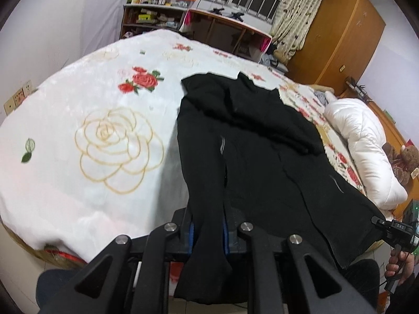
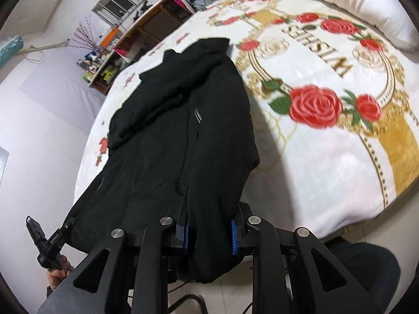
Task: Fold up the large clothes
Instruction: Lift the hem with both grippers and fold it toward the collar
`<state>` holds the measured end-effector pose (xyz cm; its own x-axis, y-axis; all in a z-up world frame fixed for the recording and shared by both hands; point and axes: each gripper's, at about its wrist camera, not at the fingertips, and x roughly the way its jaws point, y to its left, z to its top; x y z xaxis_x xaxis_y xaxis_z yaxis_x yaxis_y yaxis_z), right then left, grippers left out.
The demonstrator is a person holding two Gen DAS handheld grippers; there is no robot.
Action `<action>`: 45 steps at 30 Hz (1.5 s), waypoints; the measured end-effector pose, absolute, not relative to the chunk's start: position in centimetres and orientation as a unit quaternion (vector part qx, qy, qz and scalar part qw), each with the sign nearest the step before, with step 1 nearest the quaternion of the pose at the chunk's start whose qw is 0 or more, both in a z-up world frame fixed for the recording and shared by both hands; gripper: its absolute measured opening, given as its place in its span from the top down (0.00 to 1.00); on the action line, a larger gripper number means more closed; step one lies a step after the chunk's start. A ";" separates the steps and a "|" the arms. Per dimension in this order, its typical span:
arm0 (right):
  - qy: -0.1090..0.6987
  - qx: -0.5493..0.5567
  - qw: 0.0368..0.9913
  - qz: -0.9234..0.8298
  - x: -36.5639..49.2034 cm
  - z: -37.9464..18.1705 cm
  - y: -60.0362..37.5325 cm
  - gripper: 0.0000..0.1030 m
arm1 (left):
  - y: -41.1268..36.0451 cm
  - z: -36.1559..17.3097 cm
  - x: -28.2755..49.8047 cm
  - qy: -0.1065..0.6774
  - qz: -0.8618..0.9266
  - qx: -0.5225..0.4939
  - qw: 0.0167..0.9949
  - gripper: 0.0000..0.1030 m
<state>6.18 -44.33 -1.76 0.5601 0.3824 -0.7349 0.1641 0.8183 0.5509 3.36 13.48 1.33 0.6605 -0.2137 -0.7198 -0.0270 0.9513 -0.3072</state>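
A large black garment (image 1: 248,136) lies lengthwise on the bed, its near edge lifted off the blanket. My left gripper (image 1: 208,231) is shut on one near corner of that edge, and the cloth hangs down between its blue pads. In the right wrist view the same black garment (image 2: 183,120) stretches away from my right gripper (image 2: 209,231), which is shut on the other near corner, a bunch of fabric drooping below the fingers. Each view shows the other gripper at the garment's far corner: the right gripper (image 1: 392,231) and the left gripper (image 2: 49,246), each held by a hand.
A white blanket with roses (image 1: 110,130) (image 2: 327,120) covers the bed. A white duvet (image 1: 366,151) is heaped at the head end. Beyond the bed stand a desk (image 1: 230,34), a cluttered shelf (image 1: 152,18) and a wooden wardrobe (image 1: 340,39). My knees show below the bed edge.
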 end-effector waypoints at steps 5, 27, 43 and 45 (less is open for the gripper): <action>0.437 0.296 0.846 0.079 7.1 0.6 -44.5 0.79 | 14.0 3.4 4.7 0.384 -0.057 -0.161 0.907 0.85; 0.356 0.302 0.879 0.094 19.2 7.8 -45.3 0.79 | 14.5 10.0 17.8 0.308 -0.061 -0.188 0.931 0.85; 0.358 0.278 0.888 0.075 31.3 8.5 -44.2 0.79 | 13.4 9.3 29.7 0.323 -0.035 -0.170 0.930 0.85; 0.362 0.278 0.887 0.071 32.6 8.3 -44.1 0.79 | 13.1 9.1 31.1 0.328 -0.031 -0.164 0.930 0.85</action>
<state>32.59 -44.15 8.32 0.7281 0.3266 -0.6027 0.0758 0.8354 0.5444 31.08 13.11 9.09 0.7829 -0.1653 -0.5998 -0.0505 0.9440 -0.3261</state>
